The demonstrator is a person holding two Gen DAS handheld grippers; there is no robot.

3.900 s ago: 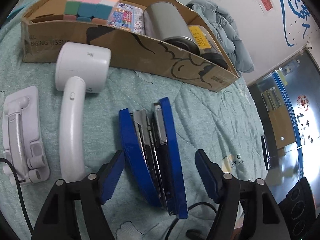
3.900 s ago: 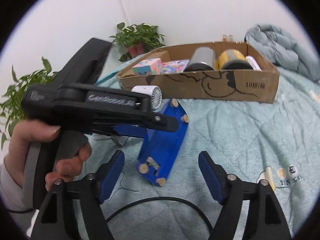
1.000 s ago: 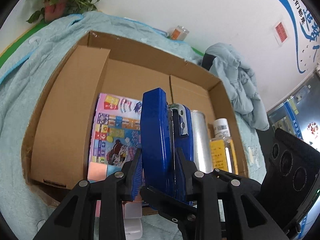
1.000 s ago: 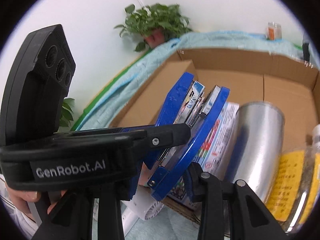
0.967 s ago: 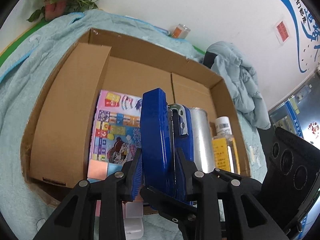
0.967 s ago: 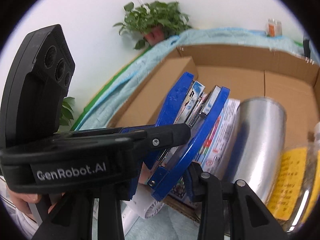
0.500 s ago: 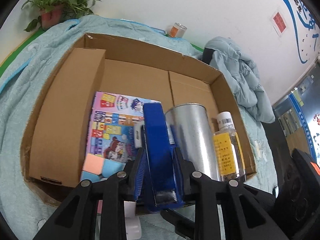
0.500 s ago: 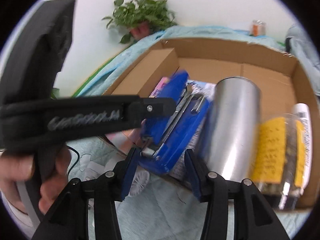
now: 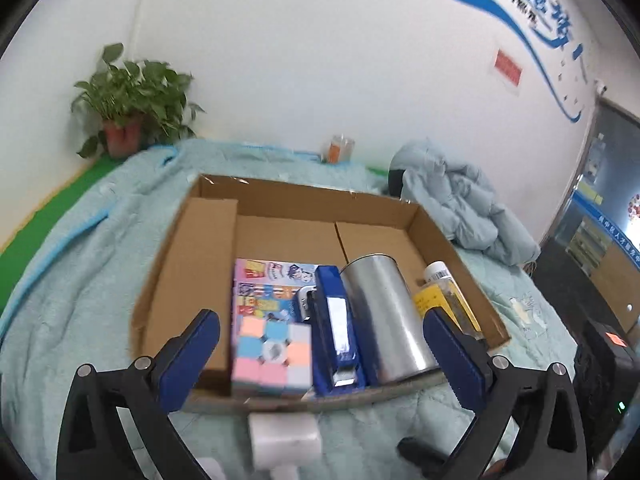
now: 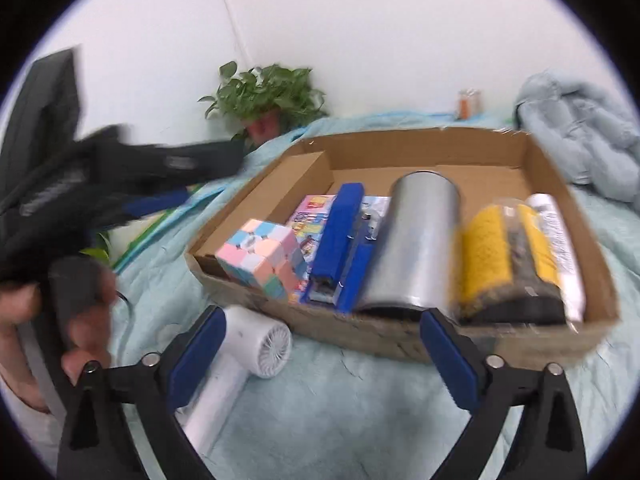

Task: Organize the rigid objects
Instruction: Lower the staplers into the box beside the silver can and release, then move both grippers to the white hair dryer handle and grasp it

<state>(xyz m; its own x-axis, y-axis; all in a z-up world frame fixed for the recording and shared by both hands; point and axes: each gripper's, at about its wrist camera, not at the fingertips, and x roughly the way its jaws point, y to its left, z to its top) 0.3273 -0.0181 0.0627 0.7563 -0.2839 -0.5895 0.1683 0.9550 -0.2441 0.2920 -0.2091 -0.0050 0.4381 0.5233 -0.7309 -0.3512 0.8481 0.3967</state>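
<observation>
Opening jaws on both grippers, nothing between them; blue stapler [image 9: 338, 336] sits boxed [image 9: 192, 276], white fan [image 10: 236, 344] left on bed.

We see a brown cardboard box [image 9: 192, 264] on a pale teal quilted blanket [image 9: 80, 280]. Inside it lie a pastel pink, blue and orange puzzle cube [image 9: 272, 354], a royal-blue stapler [image 9: 336, 332], a silver metal can [image 9: 386, 320], a yellow-labelled bottle [image 10: 516, 256] and a multicoloured cartoon-printed booklet [image 9: 264, 284]. A white handheld fan [image 10: 256, 344] lies outside, and a green plant [image 9: 132, 100] stands in a reddish pot.
</observation>
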